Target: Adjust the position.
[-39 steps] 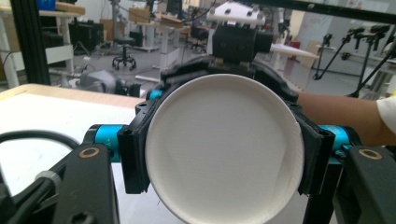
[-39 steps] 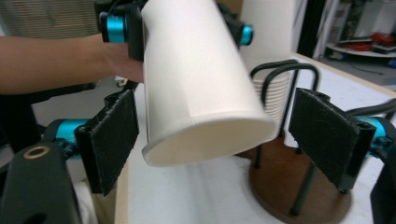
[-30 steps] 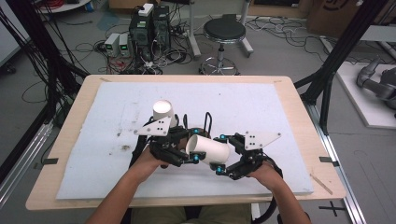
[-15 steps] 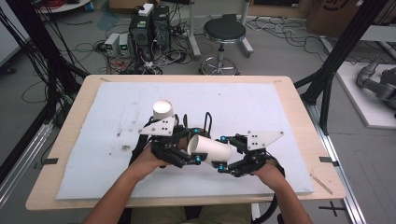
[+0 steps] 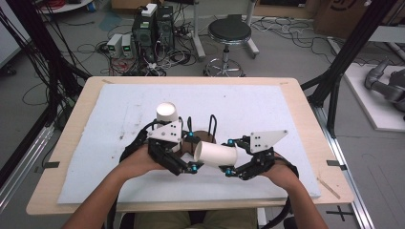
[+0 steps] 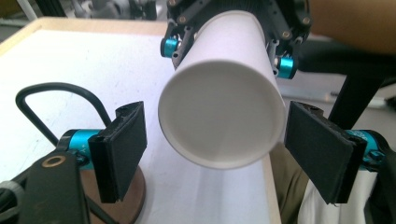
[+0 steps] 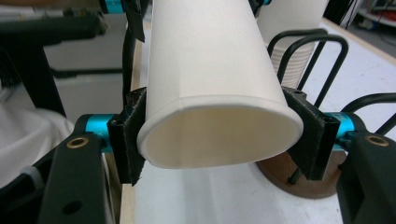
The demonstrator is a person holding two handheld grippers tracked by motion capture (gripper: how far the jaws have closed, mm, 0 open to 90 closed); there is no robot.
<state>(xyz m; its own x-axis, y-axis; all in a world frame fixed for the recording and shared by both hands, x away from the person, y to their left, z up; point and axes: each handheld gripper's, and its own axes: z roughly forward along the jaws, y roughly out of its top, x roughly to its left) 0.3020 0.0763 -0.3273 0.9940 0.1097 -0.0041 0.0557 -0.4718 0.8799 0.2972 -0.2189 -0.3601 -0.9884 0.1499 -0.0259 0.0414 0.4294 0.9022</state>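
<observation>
The white paper cup (image 5: 216,153) lies on its side in the air between the two tools, just above the white mat (image 5: 267,109) that covers the surface. It is a plain, smooth cone with a rolled rim; its base end looks squeezed slightly oval in the right gripper view. The right tool (image 7: 219,135) clamps that base end, both black pads pressed against the wall. The left tool (image 6: 215,149) has just been opening: its pads stand clear on either side of the cup's mouth, a gap showing on each. So the handover looks done, the cup now carried by the right tool alone. Left, by my reading, is setting it down or stacking it. Behind stand a wire holder on a brown disc (image 5: 203,138) and another white cup (image 5: 167,113).
</observation>
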